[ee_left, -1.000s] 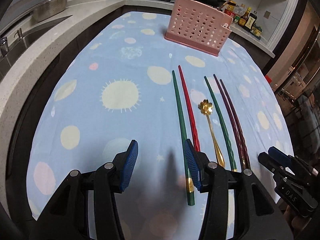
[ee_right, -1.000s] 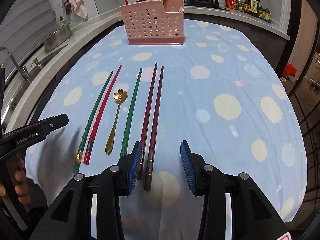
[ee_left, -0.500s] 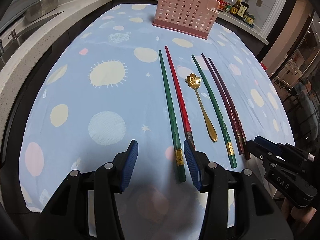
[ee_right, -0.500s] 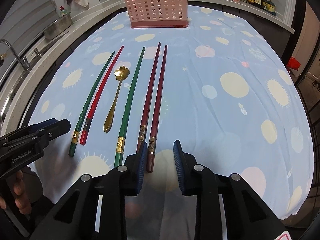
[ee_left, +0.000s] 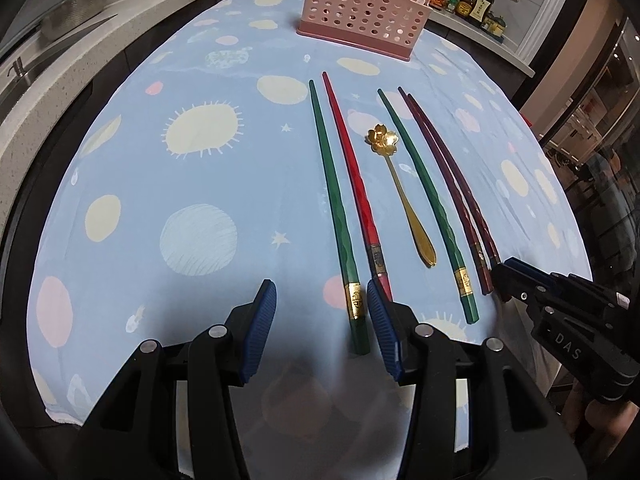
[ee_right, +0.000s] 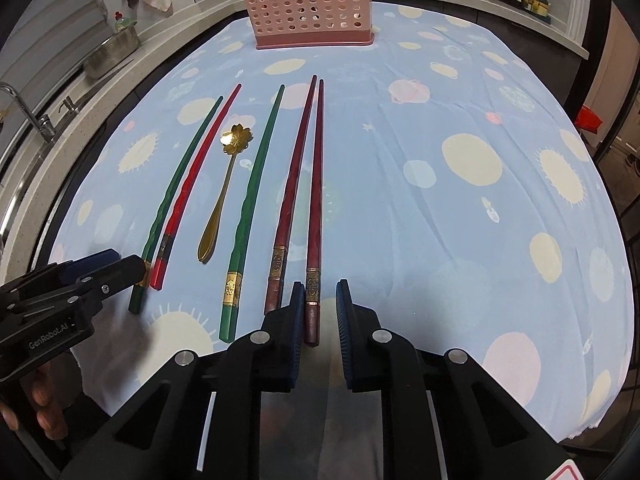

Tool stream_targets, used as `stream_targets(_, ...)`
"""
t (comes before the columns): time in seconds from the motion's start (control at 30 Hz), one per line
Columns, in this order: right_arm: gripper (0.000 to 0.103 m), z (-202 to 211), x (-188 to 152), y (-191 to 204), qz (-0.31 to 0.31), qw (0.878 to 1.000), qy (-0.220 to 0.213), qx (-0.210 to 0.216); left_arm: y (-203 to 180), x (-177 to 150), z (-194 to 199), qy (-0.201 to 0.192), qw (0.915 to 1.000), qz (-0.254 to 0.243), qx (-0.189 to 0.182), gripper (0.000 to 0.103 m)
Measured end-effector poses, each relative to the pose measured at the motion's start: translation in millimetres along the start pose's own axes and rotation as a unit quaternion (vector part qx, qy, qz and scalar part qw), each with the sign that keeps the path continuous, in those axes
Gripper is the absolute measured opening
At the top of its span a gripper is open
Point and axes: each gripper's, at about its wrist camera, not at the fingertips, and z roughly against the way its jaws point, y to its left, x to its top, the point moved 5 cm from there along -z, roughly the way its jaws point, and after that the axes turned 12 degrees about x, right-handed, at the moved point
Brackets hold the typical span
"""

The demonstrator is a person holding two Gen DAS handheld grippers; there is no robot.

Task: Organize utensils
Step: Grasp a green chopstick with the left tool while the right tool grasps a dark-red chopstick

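Several chopsticks and a gold flower spoon (ee_left: 402, 196) (ee_right: 222, 196) lie side by side on the blue cloth. From left: a green chopstick (ee_left: 334, 208) (ee_right: 176, 196), a red one (ee_left: 356, 184) (ee_right: 192, 188), the spoon, another green one (ee_left: 428, 196) (ee_right: 250, 208), two maroon ones (ee_left: 452, 184) (ee_right: 314, 184). A pink holder (ee_left: 362, 10) (ee_right: 306, 10) stands at the far end. My left gripper (ee_left: 322, 320) is open, with the left green chopstick's end between its fingers. My right gripper (ee_right: 318, 312) is narrowly open around the rightmost maroon chopstick's end.
A sink and a metal bowl (ee_right: 110, 52) are on the counter to the left. Sauce bottles (ee_left: 468, 0) stand on the counter at the far right. The cloth's near edge hangs just below the grippers.
Both grippers have pulled back toward the chopsticks' near ends. The right gripper's jaws have narrowed around the rightmost maroon chopstick. The left stays wide open.
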Motion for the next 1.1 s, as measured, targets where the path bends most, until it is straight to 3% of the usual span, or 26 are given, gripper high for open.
stream_targets(0.3, 0.015, 0, 0, 1, 0.001, 1.0, -0.001, -0.001, -6, -4, 0, -0.015, 0.9993, -0.026, 0.02, 0.042)
stream_targets(0.47, 0.015, -1, 0, 1, 0.001, 1.0, -0.001, -0.001, -3, -5, 0, -0.016, 0.9995, -0.02, 0.018, 0.03)
stream_targets(0.63, 0.013, -1, 0, 1, 0.002, 1.0, -0.001, -0.001, -4, -5, 0, -0.013, 0.9997, -0.019, 0.005, 0.009)
stream_targets(0.77, 0.007, -1, 0, 2, 0.002, 1.0, 0.0, 0.001, -1, -5, 1, -0.011, 0.9999, -0.011, -0.003, 0.008)
stream_targets(1.1, 0.007, 9, 6, 2, -0.001, 1.0, -0.015, 0.007, 8, 4, 14, -0.025, 0.9996, 0.01, -0.011, 0.008)
